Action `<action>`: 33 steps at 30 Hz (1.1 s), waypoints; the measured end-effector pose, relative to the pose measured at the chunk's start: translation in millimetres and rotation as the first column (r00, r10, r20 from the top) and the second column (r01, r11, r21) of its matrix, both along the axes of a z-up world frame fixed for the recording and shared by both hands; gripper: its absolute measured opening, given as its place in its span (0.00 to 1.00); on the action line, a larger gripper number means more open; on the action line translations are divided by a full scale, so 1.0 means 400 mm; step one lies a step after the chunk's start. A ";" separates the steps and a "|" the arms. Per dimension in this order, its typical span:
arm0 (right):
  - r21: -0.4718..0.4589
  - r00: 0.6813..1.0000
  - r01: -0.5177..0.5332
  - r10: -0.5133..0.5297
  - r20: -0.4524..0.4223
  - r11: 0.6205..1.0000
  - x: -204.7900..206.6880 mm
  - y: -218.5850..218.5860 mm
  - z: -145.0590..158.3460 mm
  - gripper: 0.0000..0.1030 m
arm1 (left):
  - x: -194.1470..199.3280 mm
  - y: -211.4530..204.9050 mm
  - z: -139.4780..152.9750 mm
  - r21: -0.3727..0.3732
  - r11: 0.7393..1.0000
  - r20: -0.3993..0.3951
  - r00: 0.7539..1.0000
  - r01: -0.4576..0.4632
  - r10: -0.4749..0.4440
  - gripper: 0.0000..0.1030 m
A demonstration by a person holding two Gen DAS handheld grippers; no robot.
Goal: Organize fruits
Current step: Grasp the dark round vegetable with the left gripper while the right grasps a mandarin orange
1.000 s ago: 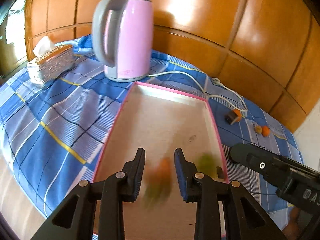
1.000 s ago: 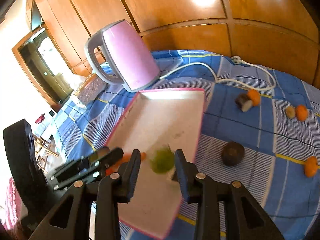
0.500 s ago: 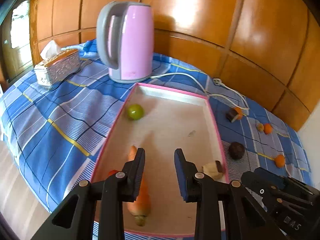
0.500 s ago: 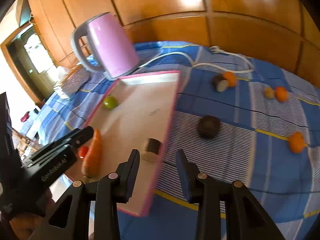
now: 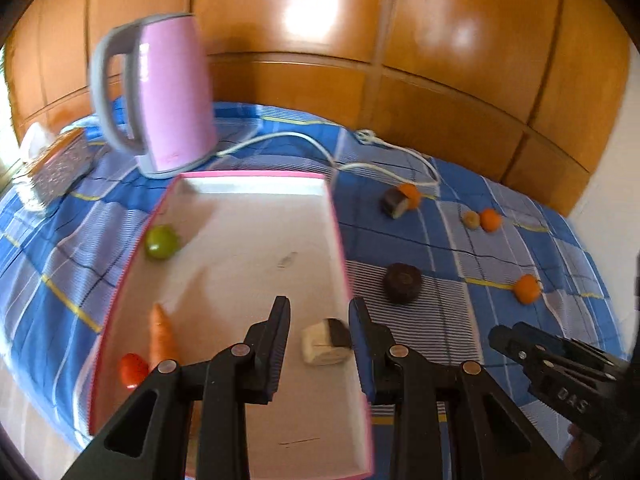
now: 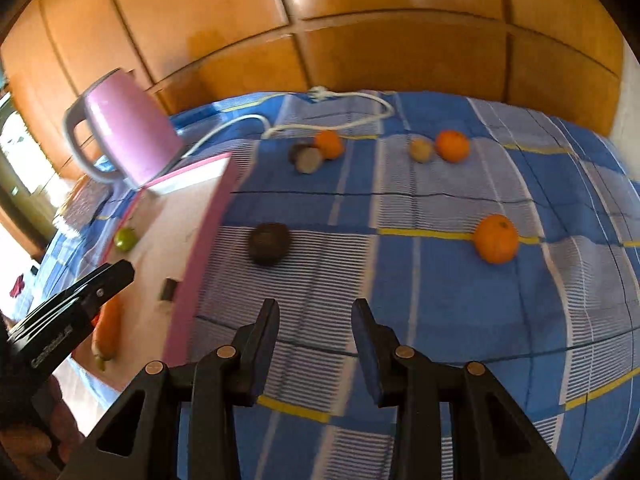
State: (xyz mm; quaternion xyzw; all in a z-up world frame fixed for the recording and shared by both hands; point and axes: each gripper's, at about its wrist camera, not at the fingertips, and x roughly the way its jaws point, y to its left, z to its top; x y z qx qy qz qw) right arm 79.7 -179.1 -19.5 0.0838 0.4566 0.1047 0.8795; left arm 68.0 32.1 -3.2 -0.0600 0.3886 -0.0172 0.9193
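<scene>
step: between picks, I judged | left gripper [image 5: 318, 334] and right gripper [image 6: 314, 334] narrowed to their tightest, pinching nothing | pink-rimmed white tray [image 5: 334, 216] held green fruit, carrot | round dark fruit [image 6: 268, 243] lay on blue checked cloth [image 6: 440, 296] beside tray | next: spread right fingers, reach it.

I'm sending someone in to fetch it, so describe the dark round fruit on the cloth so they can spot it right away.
Find the pink-rimmed tray on the blue checked cloth. Just outside its long right edge, about halfway along, sits the dark round fruit. It lies alone, whole and almost black, unlike the cut dark piece farther back, which touches an orange.
</scene>
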 end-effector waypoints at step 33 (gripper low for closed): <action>-0.037 0.980 0.200 -0.200 0.019 0.979 0.067 -0.297 -0.072 0.50 | 0.198 -0.222 -0.105 0.029 0.986 -0.128 0.979 0.163 -0.158 0.44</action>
